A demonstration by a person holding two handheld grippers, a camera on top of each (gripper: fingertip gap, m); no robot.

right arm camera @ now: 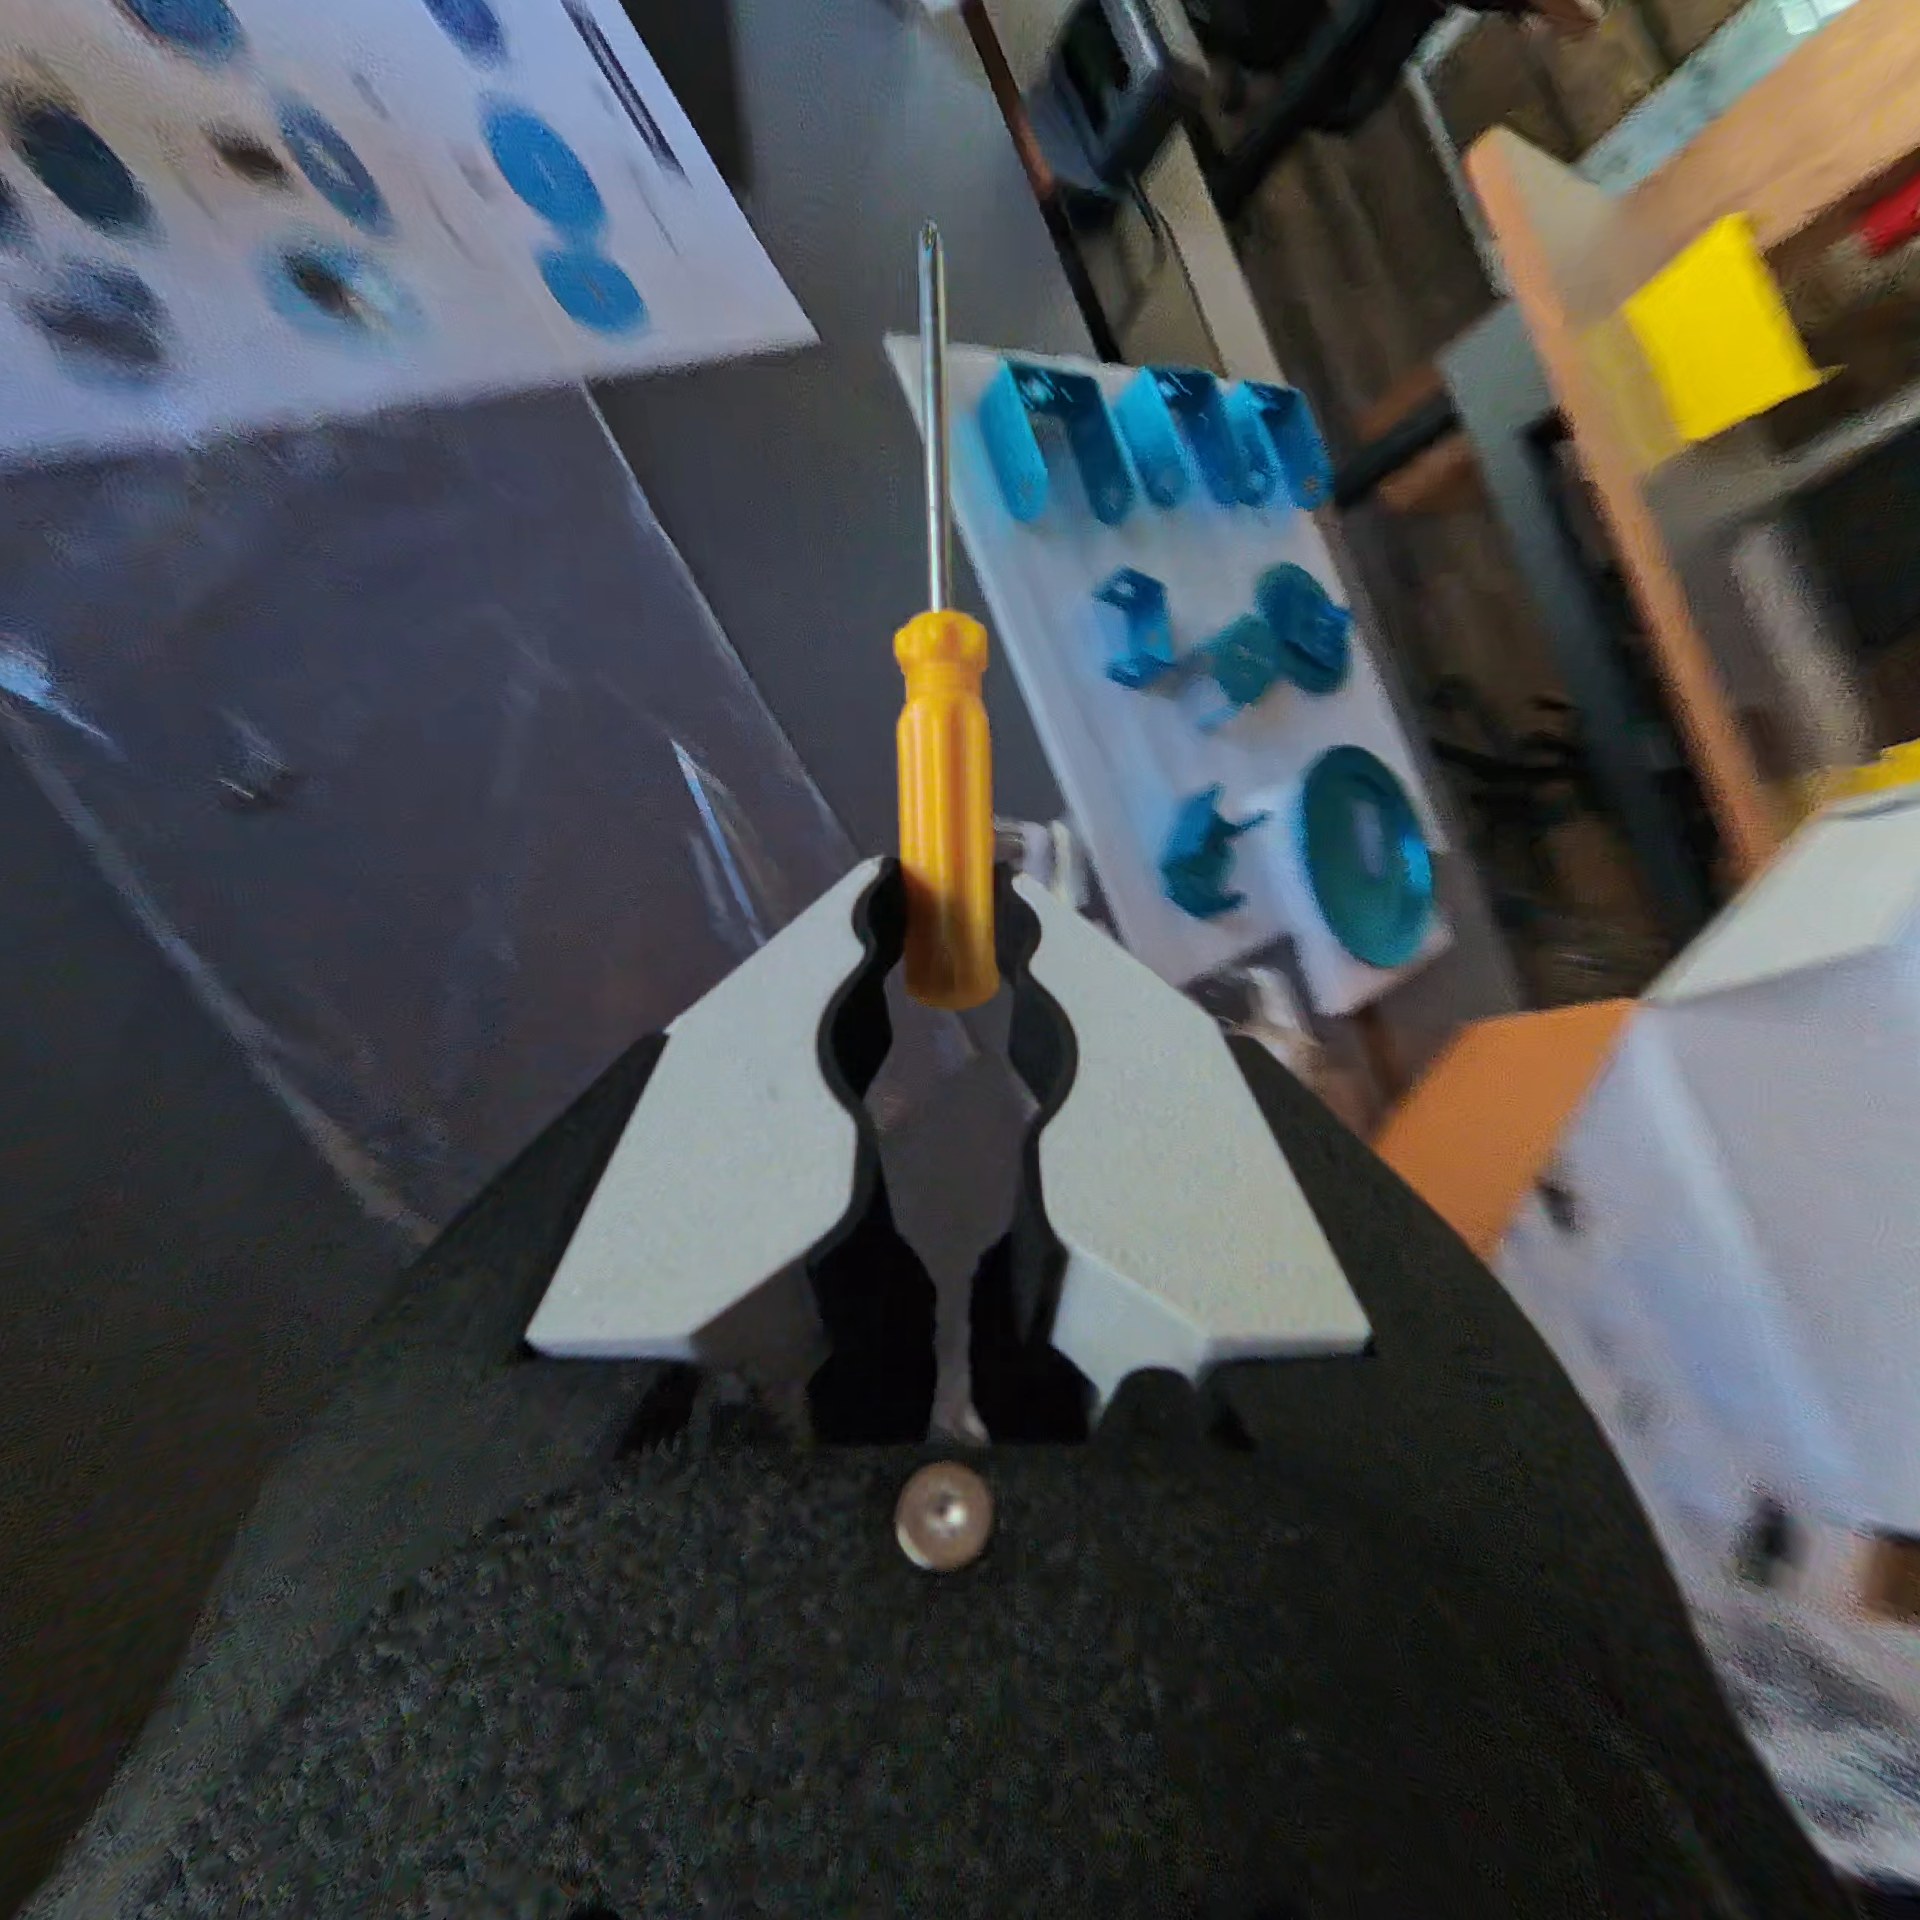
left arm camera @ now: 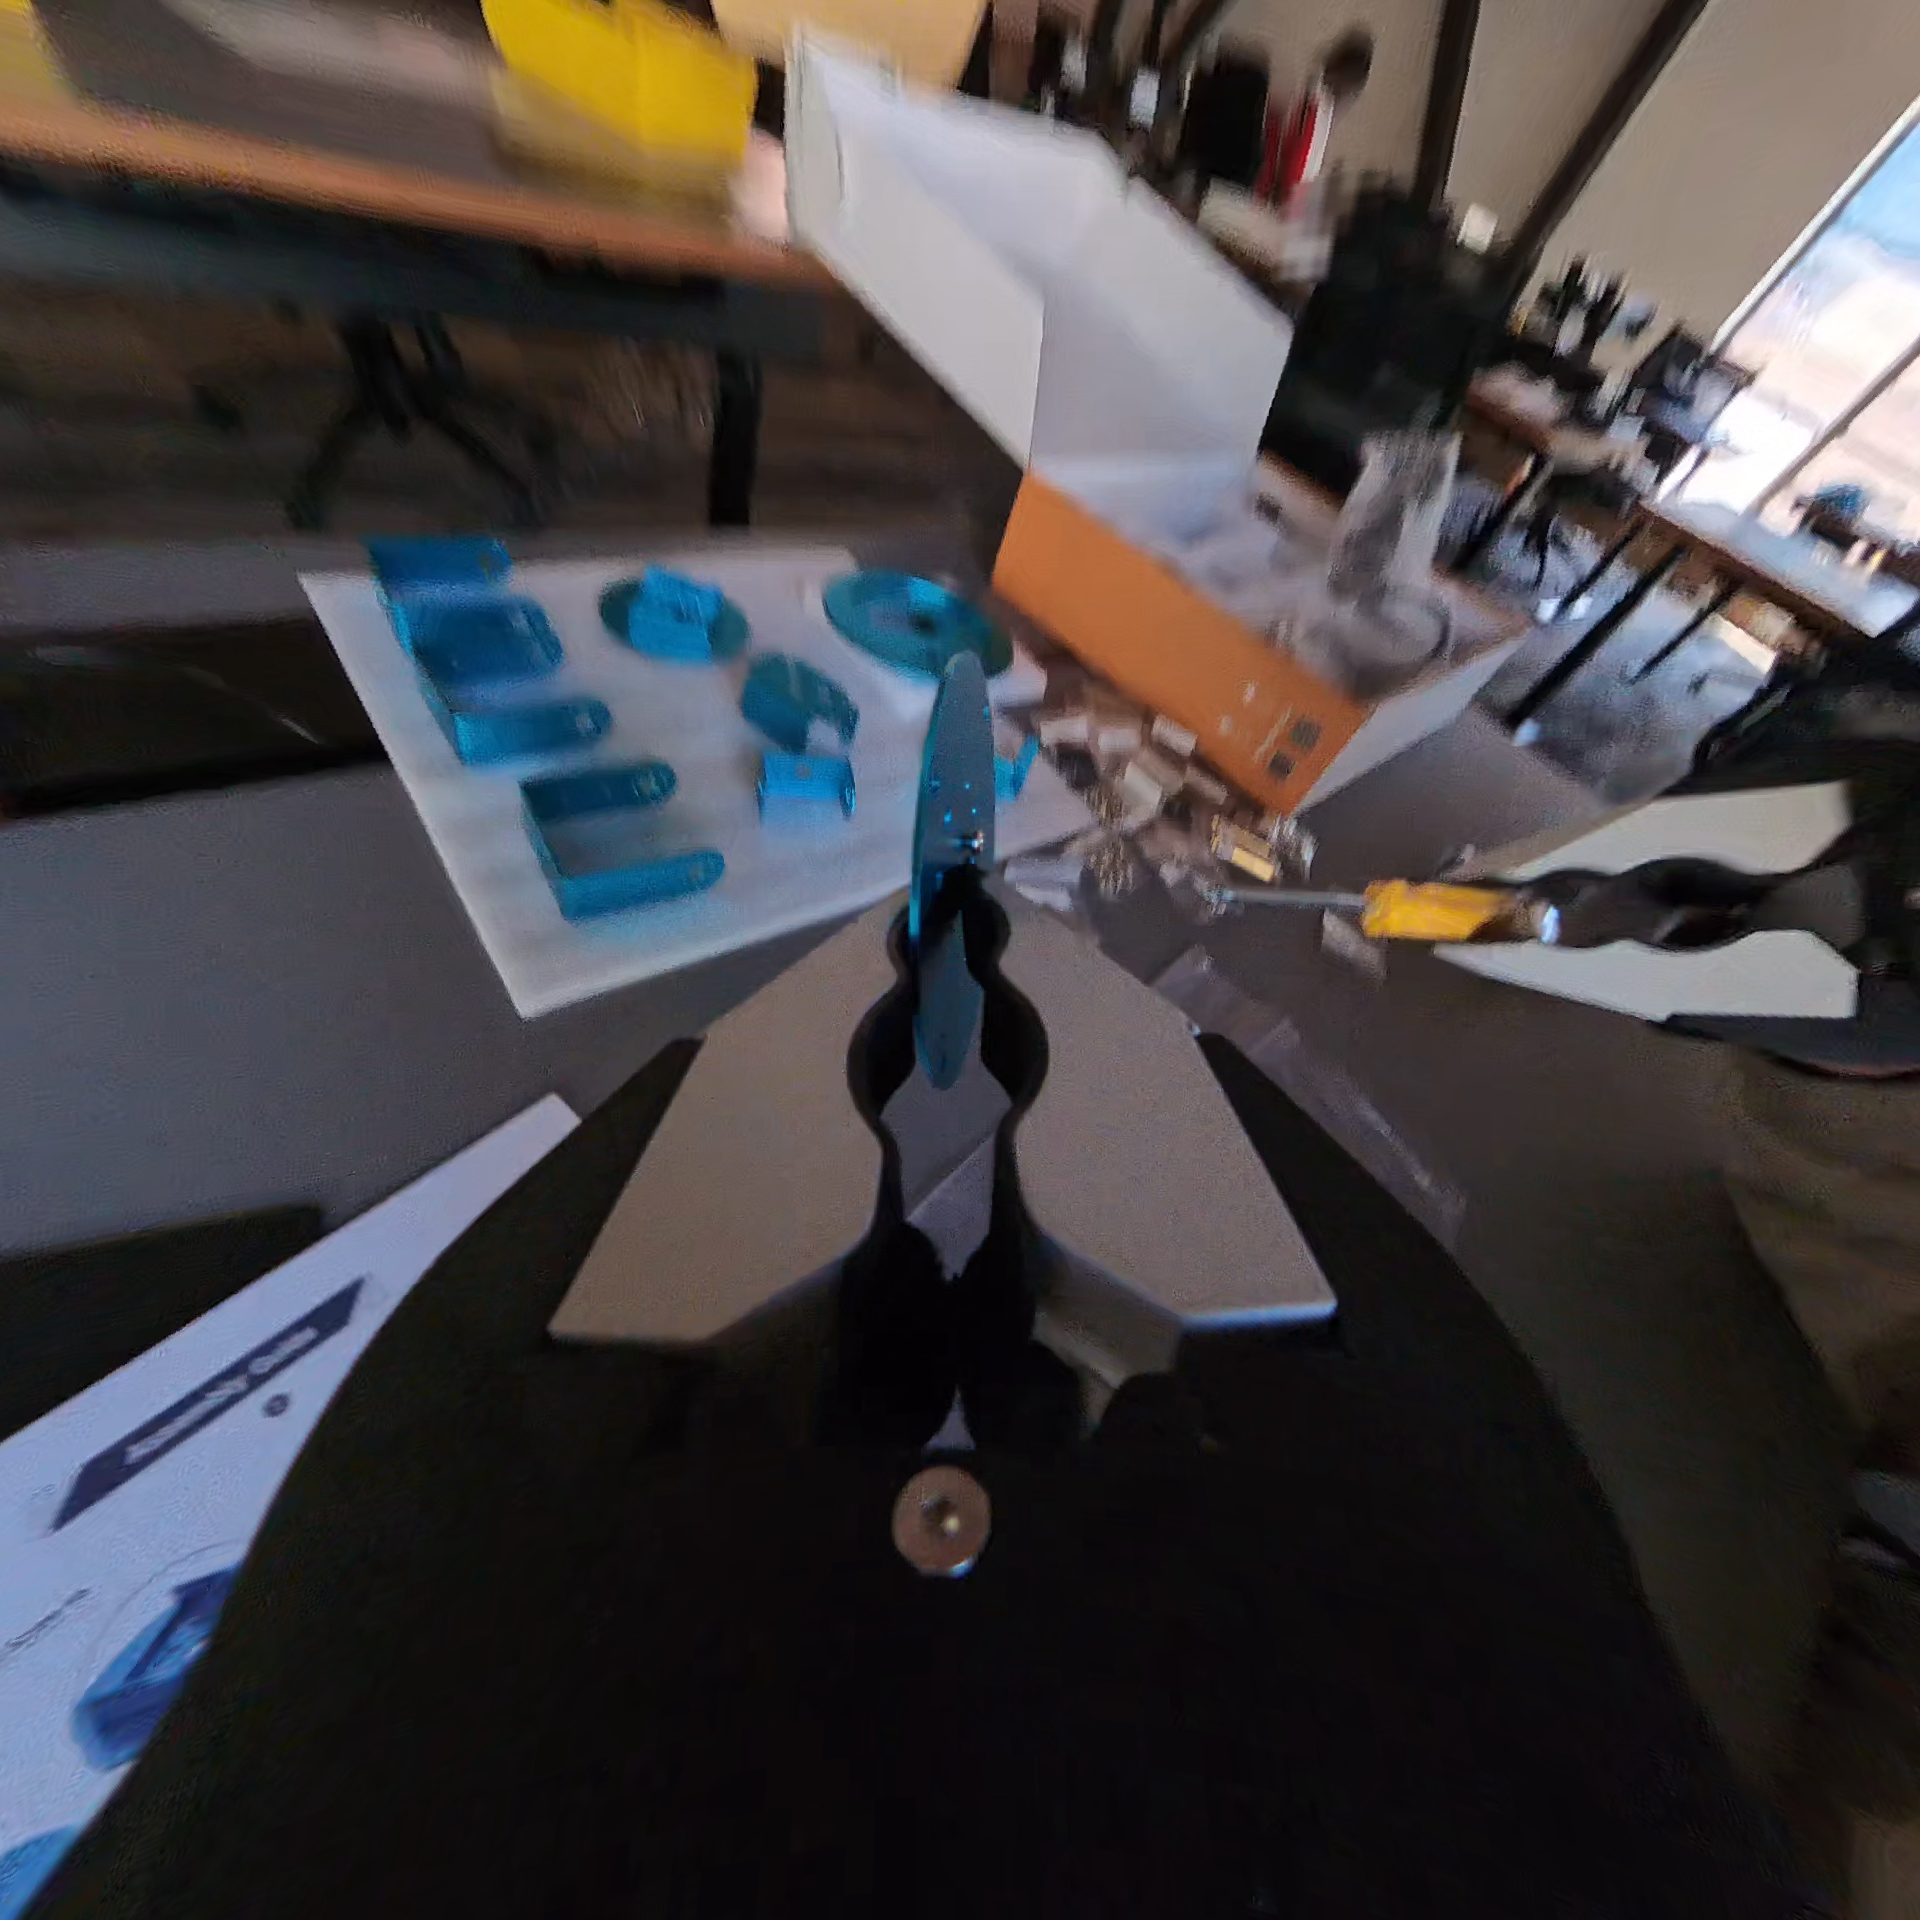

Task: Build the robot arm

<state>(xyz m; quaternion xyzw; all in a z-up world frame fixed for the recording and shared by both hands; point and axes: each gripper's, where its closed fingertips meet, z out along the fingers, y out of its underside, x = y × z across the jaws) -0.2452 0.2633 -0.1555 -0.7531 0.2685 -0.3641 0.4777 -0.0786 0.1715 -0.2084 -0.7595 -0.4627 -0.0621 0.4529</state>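
My left gripper [left arm camera: 948,914] is shut on a thin blue metal plate [left arm camera: 954,790], held edge-on above the grey table. My right gripper [right arm camera: 943,894] is shut on a screwdriver [right arm camera: 943,790] with an orange-yellow handle, its metal shaft pointing forward. In the left wrist view the right gripper [left arm camera: 1558,914] comes in from the right with the screwdriver [left arm camera: 1434,909], whose tip points toward the plate and stops a little short of it. Several blue metal parts [left arm camera: 623,717] lie on a white sheet [left arm camera: 748,904] behind the plate; they also show in the right wrist view [right arm camera: 1236,644].
An open white and orange box [left arm camera: 1174,644] stands at the back right, with small metal hardware [left arm camera: 1153,800] and clear bags scattered beside it. A printed sheet [left arm camera: 156,1455] with blue pictures lies at the near left. A wooden table with a yellow bin [left arm camera: 623,94] stands behind.
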